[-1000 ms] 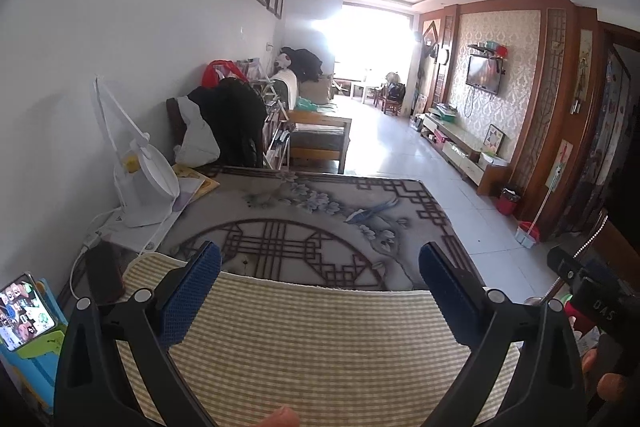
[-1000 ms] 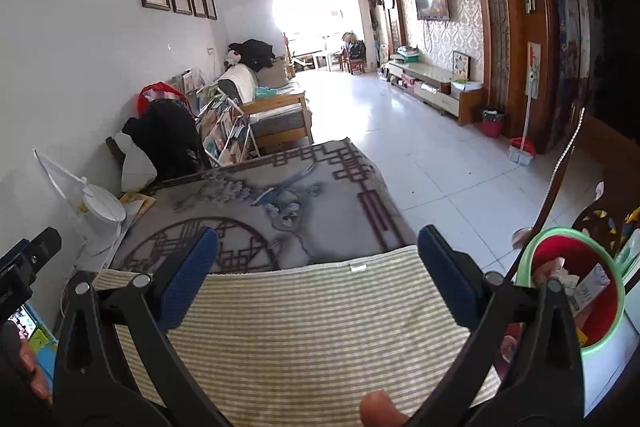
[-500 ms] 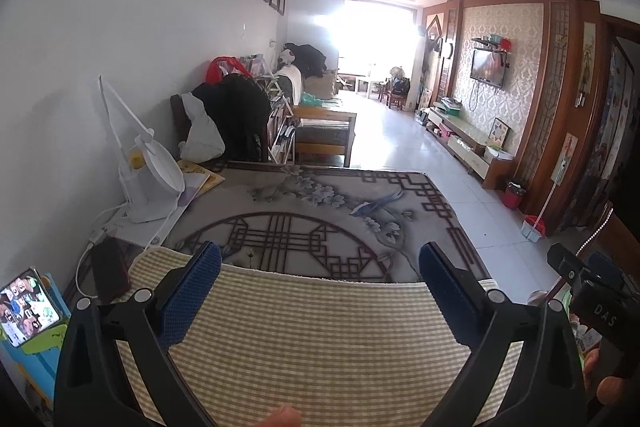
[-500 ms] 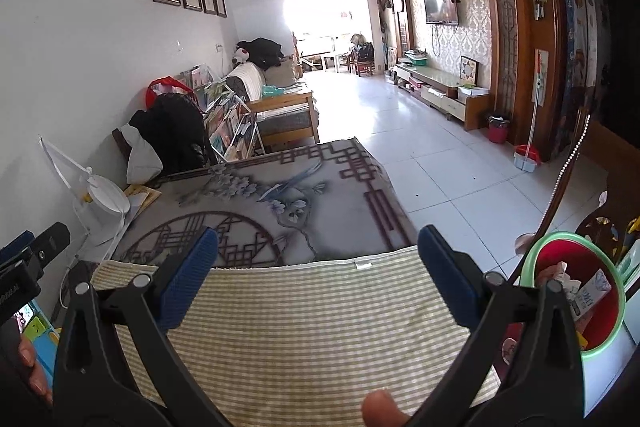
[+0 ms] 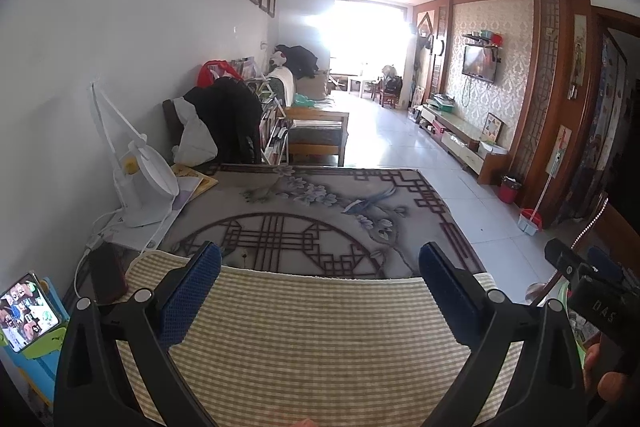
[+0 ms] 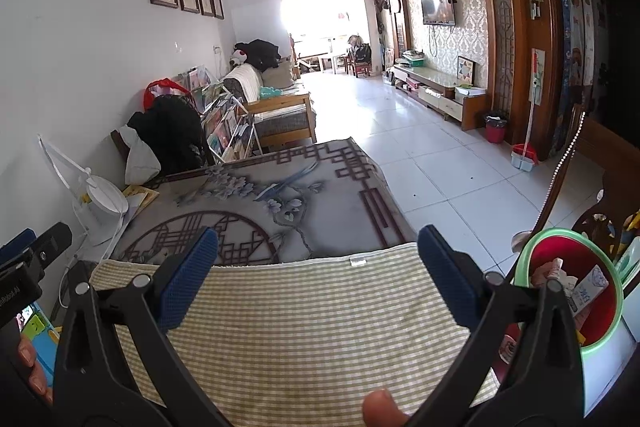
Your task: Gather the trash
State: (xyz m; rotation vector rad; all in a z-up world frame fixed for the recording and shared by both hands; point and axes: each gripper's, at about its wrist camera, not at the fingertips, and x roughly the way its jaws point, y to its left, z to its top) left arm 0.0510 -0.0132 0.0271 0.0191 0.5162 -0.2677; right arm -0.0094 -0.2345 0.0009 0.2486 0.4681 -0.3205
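At about four o'clock in the right wrist view we see a red bin (image 6: 560, 267) with a pale green rim, standing off the table edge. It holds the trash (image 6: 585, 293): crumpled wrappers and a white carton with blue print, too small for us to read. In the left wrist view only a sliver of that green rim shows at four o'clock, behind the other gripper.

Writing is scarce. We can read "DAS" on the body of the right gripper (image 5: 600, 301) where it enters the left wrist view at three to four o'clock. The left gripper's body at nine o'clock in the right wrist view also carries white lettering, which we cannot make out.

The left gripper (image 5: 320, 291) is spread wide with nothing between its blue pads (image 5: 188, 301), and the right one (image 6: 318, 277) is equally wide and empty (a fingertip pokes in at six o'clock in that view). Both hang over a yellow checked mat (image 5: 316, 339), bare of any trash, lying on a table cloth (image 5: 312, 211) printed with lattice, blossoms and a bird.

Toward nine o'clock in the left wrist view stand a white desk lamp (image 5: 140, 187), a dark phone (image 5: 107, 277) on a cable, and a lit phone on a stand (image 5: 26, 311). At eleven o'clock a chair heaped with dark clothes (image 5: 228, 119) rises behind the table. Beyond, a tiled floor runs to a bright window at twelve o'clock, with a wall television (image 6: 438, 9) at one o'clock.
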